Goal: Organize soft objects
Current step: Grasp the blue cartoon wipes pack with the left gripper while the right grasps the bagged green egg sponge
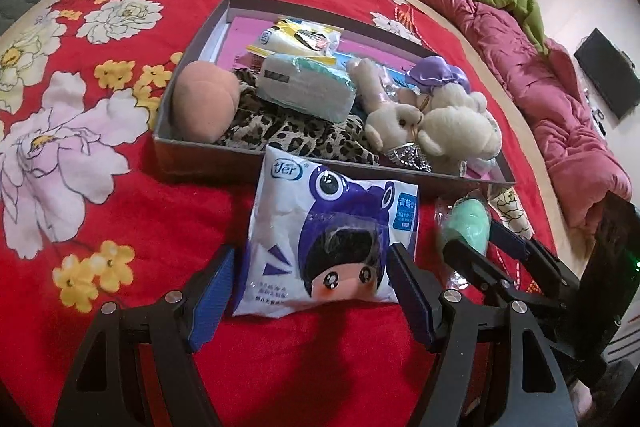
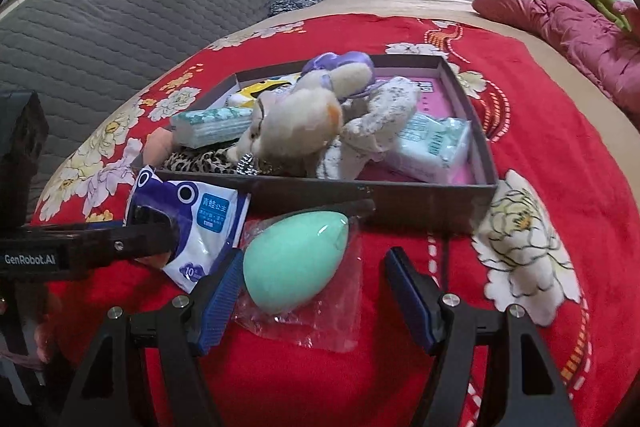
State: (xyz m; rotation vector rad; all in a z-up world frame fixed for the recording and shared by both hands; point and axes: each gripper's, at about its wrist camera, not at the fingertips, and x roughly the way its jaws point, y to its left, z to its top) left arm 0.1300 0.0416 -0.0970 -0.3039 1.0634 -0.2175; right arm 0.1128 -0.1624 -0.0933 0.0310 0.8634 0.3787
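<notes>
Soft mint egg-shaped sponge [image 2: 294, 259] in crinkled clear wrap is flanked by the wide-open right tool [image 2: 316, 287]; glossy plastic wipes pack [image 1: 332, 243] is straddled, ungripped, by the open left tool [image 1: 314, 279].

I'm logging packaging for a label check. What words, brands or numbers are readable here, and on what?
"+Jer": top corner of the blue-and-white tissue pack.
"10": bottom corner of that pack, right wrist view.
"GenRobot.AI": side of the left gripper.
Chinese print on the pack and labels on packets in the box: too blurred to read.
</notes>
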